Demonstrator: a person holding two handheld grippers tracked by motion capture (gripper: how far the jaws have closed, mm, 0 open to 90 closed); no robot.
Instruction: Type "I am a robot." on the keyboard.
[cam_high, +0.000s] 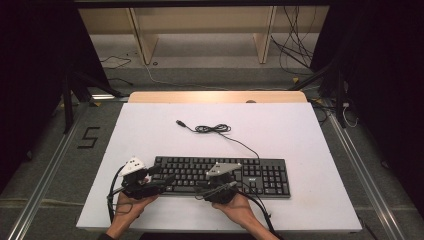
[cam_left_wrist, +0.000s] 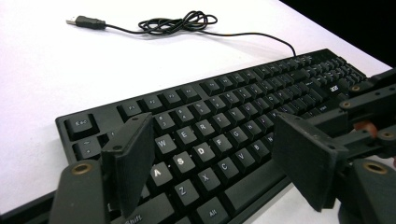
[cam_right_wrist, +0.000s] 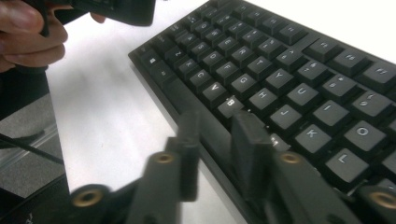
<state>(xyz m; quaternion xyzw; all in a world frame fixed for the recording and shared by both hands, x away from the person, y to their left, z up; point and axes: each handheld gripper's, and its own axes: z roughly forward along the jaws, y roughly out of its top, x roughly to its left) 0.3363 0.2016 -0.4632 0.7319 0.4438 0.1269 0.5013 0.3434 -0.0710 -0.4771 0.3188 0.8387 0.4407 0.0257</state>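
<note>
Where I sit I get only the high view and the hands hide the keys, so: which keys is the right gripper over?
Observer: In the right gripper view, the right gripper is over the keyboard's near edge, by the B key.
Operator: Gripping anything?
Observer: No, its jaws stand slightly apart with nothing between them.
Operator: And the left one?
Observer: The left gripper is wide open above the letters around the D key.

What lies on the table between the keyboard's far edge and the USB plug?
In the high view, the keyboard and USB plug are joined by its black cable, with a coiled bundle midway; otherwise the white tabletop there is bare.
</note>
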